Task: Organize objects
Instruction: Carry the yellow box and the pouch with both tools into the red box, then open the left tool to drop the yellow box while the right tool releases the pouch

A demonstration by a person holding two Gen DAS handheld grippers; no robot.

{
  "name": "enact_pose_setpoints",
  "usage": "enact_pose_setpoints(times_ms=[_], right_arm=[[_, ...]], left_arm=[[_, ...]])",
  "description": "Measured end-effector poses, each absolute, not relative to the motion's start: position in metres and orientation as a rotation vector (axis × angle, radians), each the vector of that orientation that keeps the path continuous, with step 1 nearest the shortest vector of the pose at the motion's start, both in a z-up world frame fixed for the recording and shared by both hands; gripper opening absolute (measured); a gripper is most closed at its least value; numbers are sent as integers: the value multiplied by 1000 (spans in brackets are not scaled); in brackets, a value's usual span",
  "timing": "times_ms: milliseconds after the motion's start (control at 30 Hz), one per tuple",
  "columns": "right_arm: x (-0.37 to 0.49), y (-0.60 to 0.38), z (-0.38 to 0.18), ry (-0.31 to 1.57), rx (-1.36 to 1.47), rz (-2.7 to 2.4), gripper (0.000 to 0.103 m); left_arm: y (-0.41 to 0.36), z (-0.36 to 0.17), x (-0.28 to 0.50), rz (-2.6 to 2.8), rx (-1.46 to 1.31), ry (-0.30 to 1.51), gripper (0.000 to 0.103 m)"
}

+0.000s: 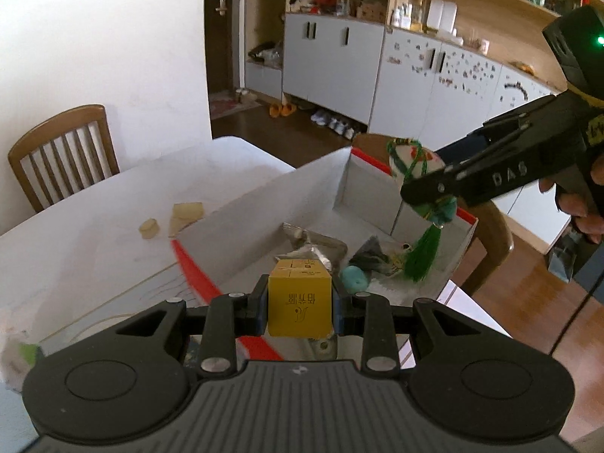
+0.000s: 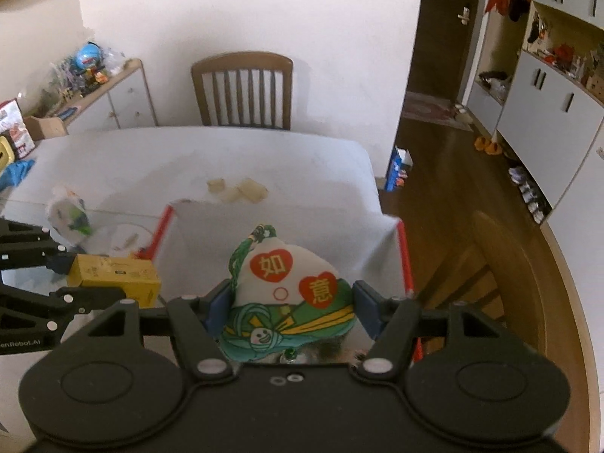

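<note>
Two handheld grippers converge on an open cardboard box [image 1: 264,196] with a red-trimmed rim, set on a white counter [image 1: 113,207]. The left gripper [image 1: 300,304] has its jaws clenched on a small yellow carton [image 1: 300,302], printed face toward the camera and its long axis pointing straight ahead into the box; the carton sits at the near rim, with the box interior directly in front of it. The right gripper [image 2: 290,304] grasps a stuffed fabric sachet [image 2: 290,294], white on top with red heart patches and green-and-yellow stitching below, a green cord at its peak. Seen from the left wrist, the sachet hangs over the far right side of the box, its green tassel [image 1: 422,256] dangling above the contents.

Both items appear bound for the box, and each is already at or over the opening, so the coming move looks like a short lowering and a release. The right hand seems better placed, being fully above the interior.

Inside lie a crinkled silver foil packet [image 1: 313,249], a teal rounded piece [image 1: 355,281] and a dark soft item too blurred to name. The carton is rigid and sharp-edged; the sachet is soft and will likely slump where it lands. Pale tan scraps [image 1: 177,219] rest on the counter beyond the box.
</note>
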State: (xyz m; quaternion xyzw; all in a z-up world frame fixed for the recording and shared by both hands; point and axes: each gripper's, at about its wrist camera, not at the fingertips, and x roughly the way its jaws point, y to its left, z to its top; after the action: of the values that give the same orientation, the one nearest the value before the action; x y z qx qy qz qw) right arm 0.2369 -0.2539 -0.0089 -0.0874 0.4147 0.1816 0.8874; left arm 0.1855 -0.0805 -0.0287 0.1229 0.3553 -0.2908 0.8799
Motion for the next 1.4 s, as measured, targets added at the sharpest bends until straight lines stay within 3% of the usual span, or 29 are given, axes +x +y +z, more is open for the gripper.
enact_pose_setpoints(times_ms=[767, 1400], right_arm=[[252, -256, -93, 956, -436, 478, 66], [267, -261, -113, 1003, -394, 498, 68]], left_arm=[[-155, -90, 238, -593, 299, 956, 30], [-165, -108, 247, -569, 297, 1092, 30]])
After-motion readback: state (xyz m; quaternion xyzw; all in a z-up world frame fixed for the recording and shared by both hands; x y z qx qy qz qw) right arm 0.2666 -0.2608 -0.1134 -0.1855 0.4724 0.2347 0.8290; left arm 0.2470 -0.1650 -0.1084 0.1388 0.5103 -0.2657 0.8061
